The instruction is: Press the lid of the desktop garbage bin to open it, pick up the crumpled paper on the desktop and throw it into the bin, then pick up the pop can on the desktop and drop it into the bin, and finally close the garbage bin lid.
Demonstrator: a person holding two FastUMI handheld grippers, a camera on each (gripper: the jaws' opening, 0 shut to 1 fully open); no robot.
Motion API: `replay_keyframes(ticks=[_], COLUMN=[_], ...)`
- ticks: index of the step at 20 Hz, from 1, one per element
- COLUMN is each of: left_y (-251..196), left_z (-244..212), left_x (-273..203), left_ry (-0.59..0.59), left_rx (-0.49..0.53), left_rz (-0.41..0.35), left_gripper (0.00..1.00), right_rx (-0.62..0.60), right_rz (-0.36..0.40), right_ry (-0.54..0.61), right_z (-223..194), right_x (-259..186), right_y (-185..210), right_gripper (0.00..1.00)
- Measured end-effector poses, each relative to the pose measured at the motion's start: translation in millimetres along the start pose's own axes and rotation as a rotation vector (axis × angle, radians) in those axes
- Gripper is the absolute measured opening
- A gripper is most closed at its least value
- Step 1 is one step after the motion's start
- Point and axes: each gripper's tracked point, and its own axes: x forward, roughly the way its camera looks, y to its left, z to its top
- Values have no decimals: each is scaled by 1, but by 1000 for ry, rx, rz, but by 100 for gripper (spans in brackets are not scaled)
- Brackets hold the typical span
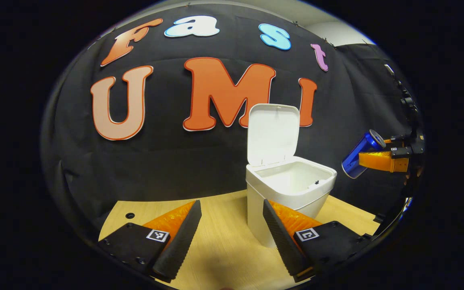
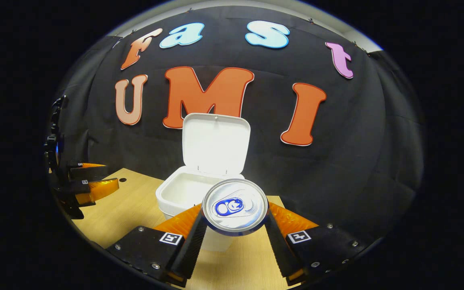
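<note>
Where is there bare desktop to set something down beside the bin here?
Bare wood lies left of the garbage bin, out to the desk edge, and in front of it. The right side is crowded: the right gripper holds the pop can there.

Glossy metal can [image 2: 235, 207]; seemingly plastic bin [image 2: 183, 193].

Left gripper view sits low over the table [image 1: 224, 241], facing the wall, the bin [image 1: 284, 193] close ahead, slightly right. Right gripper view looks from the bin's [image 2: 183, 193] other side, a bit higher, bin just ahead-left. Both share bin, open lid [image 1: 272, 133], table.
</note>
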Motion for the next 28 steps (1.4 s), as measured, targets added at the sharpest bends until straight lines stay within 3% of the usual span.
replay_keyframes(ticks=[8, 18, 22, 28], left_y=[43, 70, 76, 88], left_z=[-12, -34, -39, -35], left_x=[-71, -136, -145, -127], left_ry=[-17, 16, 39, 41], left_rx=[45, 1, -28, -16], left_rz=[239, 497, 533, 484], left_gripper=[98, 97, 100, 99], right_rx=[-64, -93, -90, -91], right_rz=[116, 190, 197, 159], right_ry=[-46, -34, 5, 41], right_z=[18, 12, 0, -7], right_x=[26, 62, 74, 78], right_y=[15, 12, 12, 11], right_gripper=[80, 80, 80, 80])
